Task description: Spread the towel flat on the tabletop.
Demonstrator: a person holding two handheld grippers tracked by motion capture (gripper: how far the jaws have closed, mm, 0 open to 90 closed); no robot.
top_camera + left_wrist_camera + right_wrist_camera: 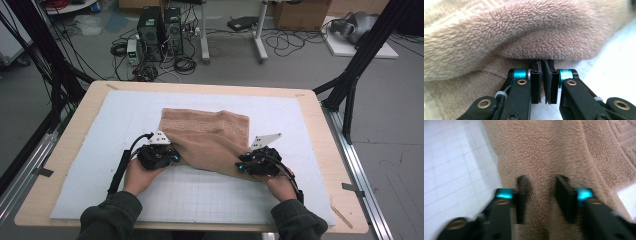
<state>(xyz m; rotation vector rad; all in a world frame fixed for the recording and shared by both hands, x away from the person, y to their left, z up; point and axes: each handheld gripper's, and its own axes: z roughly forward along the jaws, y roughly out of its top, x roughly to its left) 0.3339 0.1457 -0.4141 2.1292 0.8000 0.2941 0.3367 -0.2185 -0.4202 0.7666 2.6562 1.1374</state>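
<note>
I am working on a soft brown towel (210, 137). It lies on the white mat (200, 195) in the middle of the counter (325, 145), a bit bunched up, with its near side closest to me. I have one hand at each near corner so I can lift or fold both sides at once and keep the towel even.

My left gripper (541, 82) is clenched. Its jaws are pressed close together, and the tips are tucked into the towel's edge, so I think they pinch a thin bit of cloth there. The fluffy fold rises right above them.

My right gripper (543, 200) is not gripping yet. Its jaws stand apart, one on each side of a ridge of towel. The cloth sits between them, but the pads do not squeeze it. The picture there is blurry, so the hand may be moving.
</note>
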